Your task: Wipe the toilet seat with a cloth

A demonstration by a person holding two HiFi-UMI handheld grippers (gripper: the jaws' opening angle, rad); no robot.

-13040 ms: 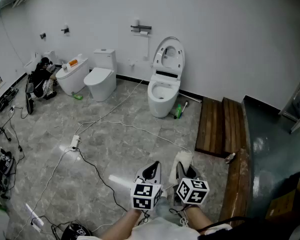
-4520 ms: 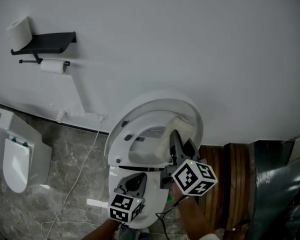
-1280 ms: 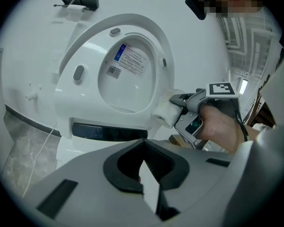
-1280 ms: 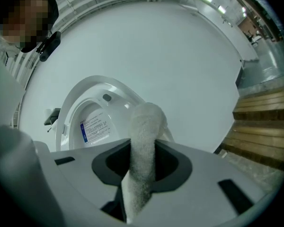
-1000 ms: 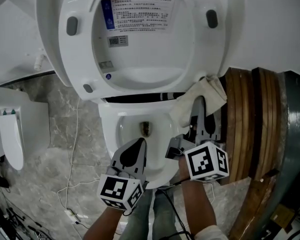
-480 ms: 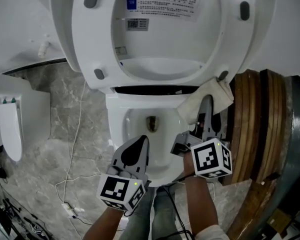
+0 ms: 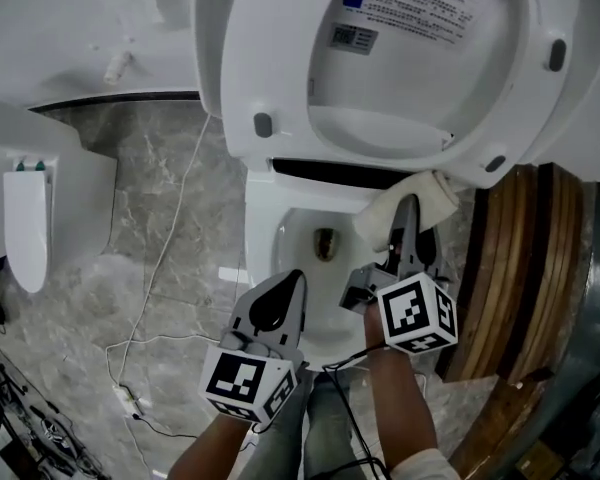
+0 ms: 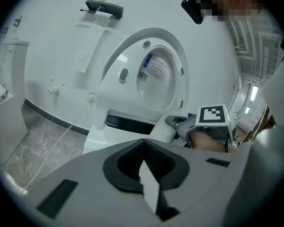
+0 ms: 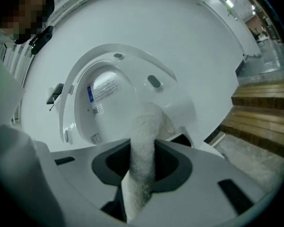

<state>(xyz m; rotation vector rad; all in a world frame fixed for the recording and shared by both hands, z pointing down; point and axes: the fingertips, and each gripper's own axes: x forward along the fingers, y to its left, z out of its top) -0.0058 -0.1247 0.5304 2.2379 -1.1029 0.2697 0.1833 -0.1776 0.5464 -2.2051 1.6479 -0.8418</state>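
A white toilet (image 7: 280, 218) stands against the wall with its seat and lid (image 7: 400, 68) raised upright. My right gripper (image 7: 410, 218) is shut on a cream cloth (image 7: 405, 206), which lies bunched against the right rear of the bowl rim, just below the raised seat's lower edge. In the right gripper view the cloth (image 9: 144, 155) runs out between the jaws toward the seat (image 9: 109, 98). My left gripper (image 7: 277, 308) is shut and empty, hovering over the bowl's front rim; its own view shows the toilet (image 8: 128, 126) ahead and the right gripper (image 8: 177, 123) at the right.
A second white toilet (image 7: 30, 208) stands at the left. A white cable (image 7: 165, 268) trails over the grey marble floor to a power strip (image 7: 125, 400). Brown wooden steps (image 7: 525, 268) rise close on the right. A paper holder (image 8: 104, 7) hangs on the wall.
The toilet has shifted right and up in the head view as the head moved. Both grippers have come slightly lower and nearer the bowl, the cloth staying under the seat's right lower edge.
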